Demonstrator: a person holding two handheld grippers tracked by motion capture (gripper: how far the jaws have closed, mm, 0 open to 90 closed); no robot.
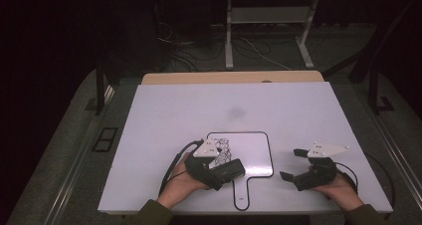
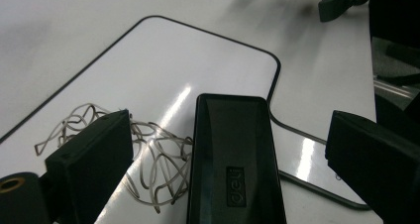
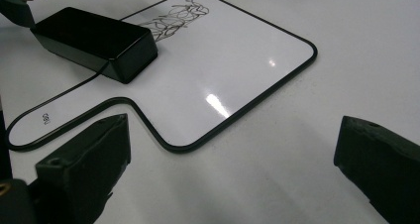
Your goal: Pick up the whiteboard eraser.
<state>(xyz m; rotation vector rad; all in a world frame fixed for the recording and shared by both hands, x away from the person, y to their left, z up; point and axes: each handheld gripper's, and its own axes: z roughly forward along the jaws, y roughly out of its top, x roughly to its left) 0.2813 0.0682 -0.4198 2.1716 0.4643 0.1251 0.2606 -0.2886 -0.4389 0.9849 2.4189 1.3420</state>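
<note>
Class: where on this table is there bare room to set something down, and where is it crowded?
Free: the far half of the table beyond the whiteboard paddle, and the strip between the paddle and right gripper. Crowded: the paddle's near left, with eraser, scribble and left gripper.

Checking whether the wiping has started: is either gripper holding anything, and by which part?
Nothing is gripped yet. The left gripper straddles the black eraser, pads apart from its sides; the right gripper is open.

A small embossed brand mark, apparently "deli", is seen on the top face of the black eraser at the lower middle of the left gripper view. A similar small printed mark stands on the handle of the whiteboard paddle, at the left of the right gripper view, too small to be read surely.
</note>
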